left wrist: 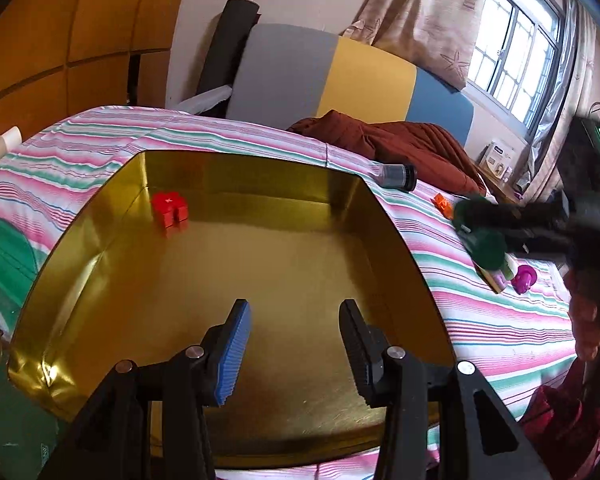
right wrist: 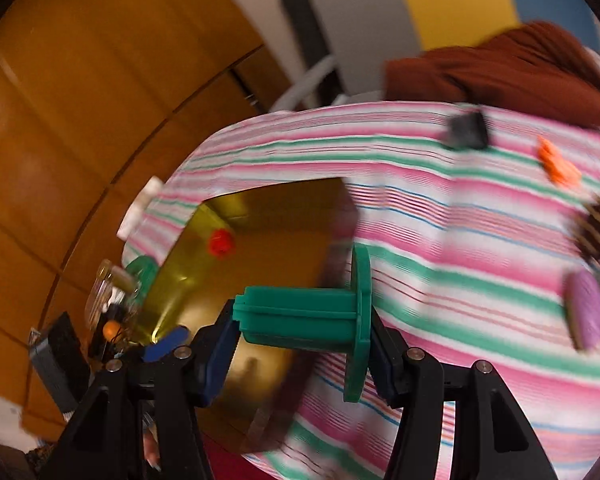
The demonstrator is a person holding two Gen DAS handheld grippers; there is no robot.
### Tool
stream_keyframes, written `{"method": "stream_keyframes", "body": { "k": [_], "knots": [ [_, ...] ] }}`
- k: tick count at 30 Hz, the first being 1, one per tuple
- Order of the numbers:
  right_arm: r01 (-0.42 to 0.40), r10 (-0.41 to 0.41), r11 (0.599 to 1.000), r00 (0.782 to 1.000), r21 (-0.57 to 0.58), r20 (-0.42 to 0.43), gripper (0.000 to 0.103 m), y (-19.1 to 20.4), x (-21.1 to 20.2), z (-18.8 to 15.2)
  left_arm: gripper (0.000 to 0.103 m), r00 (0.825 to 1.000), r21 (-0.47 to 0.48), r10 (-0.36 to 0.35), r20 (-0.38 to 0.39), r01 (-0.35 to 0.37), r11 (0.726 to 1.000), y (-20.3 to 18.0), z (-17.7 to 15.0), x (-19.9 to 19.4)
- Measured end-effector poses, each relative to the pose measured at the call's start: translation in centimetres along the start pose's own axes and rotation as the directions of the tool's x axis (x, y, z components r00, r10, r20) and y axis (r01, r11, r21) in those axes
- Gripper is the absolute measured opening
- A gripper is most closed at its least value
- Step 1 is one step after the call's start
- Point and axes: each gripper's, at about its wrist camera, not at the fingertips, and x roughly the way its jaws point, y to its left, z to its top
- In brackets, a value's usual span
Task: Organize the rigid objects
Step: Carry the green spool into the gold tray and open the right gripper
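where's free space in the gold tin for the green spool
Most of the tin floor is bare: only a red block sits near the far left corner. Near and right parts are free. The bedspread right of it is crowded with small toys.

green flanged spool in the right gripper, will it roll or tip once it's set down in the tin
The green spool looks like rigid plastic, so it should not flex. Laid sideways it would probably roll in an arc around its flange. Stood on the flange in the gold tin, it likely stays put.

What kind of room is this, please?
Most likely a bedroom: a bed with a striped sheet, a padded headboard, and a curtained window.
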Motion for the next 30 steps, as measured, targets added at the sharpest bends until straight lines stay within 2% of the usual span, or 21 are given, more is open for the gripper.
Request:
{"method": "stream_keyframes", "body": {
  "k": [4, 9, 13, 17, 22, 23, 25, 27, 30],
  "knots": [
    [0.016, -0.022, 0.996, 0.997, -0.090, -0.069, 0.059, 4.1, 4.5, 1.6, 0.046, 1.000, 0.002, 0.020, 0.011, -0.020, 1.000, 0.3, -0.6, -0.7],
    [0.050, -0.075, 0.989, 0.980, -0.138, -0.182, 0.059, 7.0, 11.4, 3.0, 0.046, 0.999, -0.023, 0.047, 0.015, -0.047, 0.999, 1.2, -0.9, -1.3],
    [0.089, -0.129, 0.980, 0.966, -0.178, -0.226, 0.059, 8.0, 15.4, 4.3, 0.046, 0.998, -0.050, 0.068, 0.014, -0.068, 0.996, 1.9, -0.8, -1.5],
    [0.136, -0.186, 0.966, 0.955, -0.218, -0.230, 0.059, 9.1, 18.4, 5.3, 0.046, 0.997, -0.084, 0.080, 0.008, -0.079, 0.993, 2.8, -0.9, -1.5],
    [0.174, -0.214, 0.961, 0.960, -0.213, -0.181, 0.062, 9.1, 19.9, 6.6, 0.046, 0.997, -0.100, 0.080, 0.001, -0.080, 0.992, 3.2, -1.0, -1.3],
    [0.178, -0.212, 0.963, 0.963, -0.201, -0.164, 0.065, 9.0, 20.0, 6.8, 0.046, 0.997, -0.099, 0.079, -0.003, -0.079, 0.992, 3.1, -1.1, -1.3],
    [0.196, -0.225, 0.962, 0.963, -0.189, -0.148, 0.078, 8.9, 20.0, 7.0, 0.046, 0.997, -0.095, 0.078, -0.008, -0.078, 0.992, 3.0, -1.1, -1.2],
    [0.204, -0.228, 0.964, 0.964, -0.169, -0.134, 0.080, 8.7, 19.4, 6.9, 0.046, 0.997, -0.094, 0.076, -0.005, -0.076, 0.993, 2.9, -1.2, -1.2],
    [0.166, -0.184, 0.977, 0.974, -0.134, -0.135, 0.080, 8.4, 18.0, 6.7, 0.046, 0.997, -0.096, 0.074, -0.002, -0.074, 0.993, 2.9, -1.2, -1.2]
  ]
}}
